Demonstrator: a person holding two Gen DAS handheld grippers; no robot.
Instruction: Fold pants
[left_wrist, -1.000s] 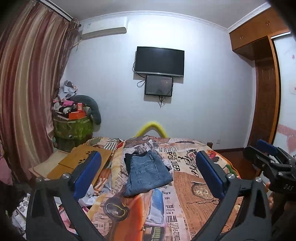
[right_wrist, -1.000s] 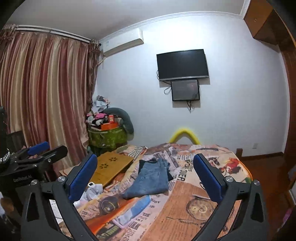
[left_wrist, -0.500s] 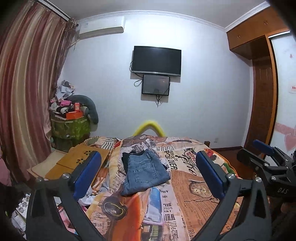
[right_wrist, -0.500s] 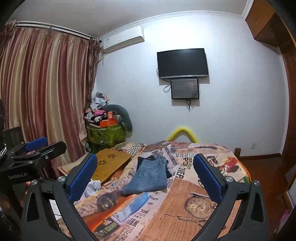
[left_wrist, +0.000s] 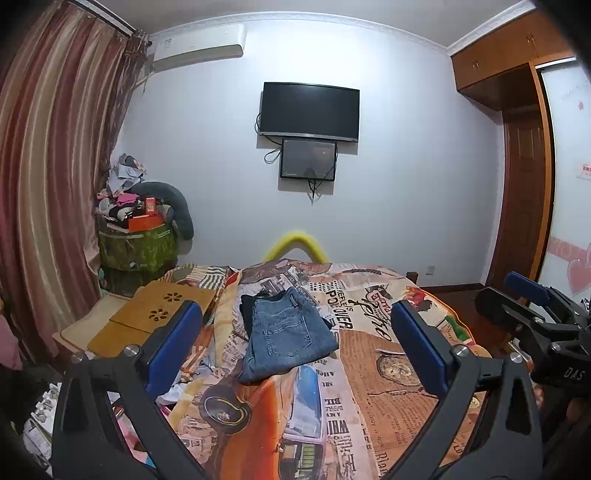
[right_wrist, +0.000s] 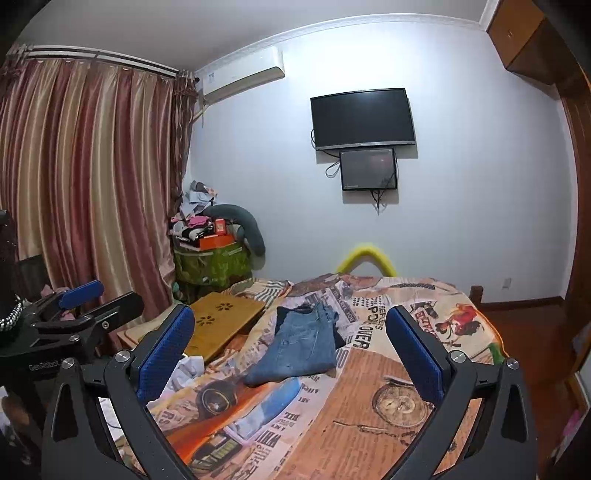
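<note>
Folded blue jeans (left_wrist: 290, 334) (right_wrist: 303, 345) lie on the bed's printed cover (left_wrist: 388, 373) (right_wrist: 376, 402), on top of a dark garment (left_wrist: 246, 312) that shows at their far left. Both grippers hover well short of the jeans, above the near part of the bed. My left gripper (left_wrist: 295, 345) is open with nothing between its blue pads. My right gripper (right_wrist: 291, 349) is open and empty too. The right gripper (left_wrist: 532, 314) also shows at the right edge of the left wrist view, and the left gripper (right_wrist: 74, 310) at the left edge of the right wrist view.
A wooden lap desk (left_wrist: 147, 321) lies left of the bed. A green bin piled with clutter (left_wrist: 136, 236) stands in the corner by the striped curtain (right_wrist: 85, 177). A TV (left_wrist: 310, 110) hangs on the far wall. Crumpled cloth (right_wrist: 184, 373) sits at the bed's left edge.
Both views have tilted slightly upward and drifted, so the jeans sit a little lower and closer to centre. Both grippers stay open and empty.
</note>
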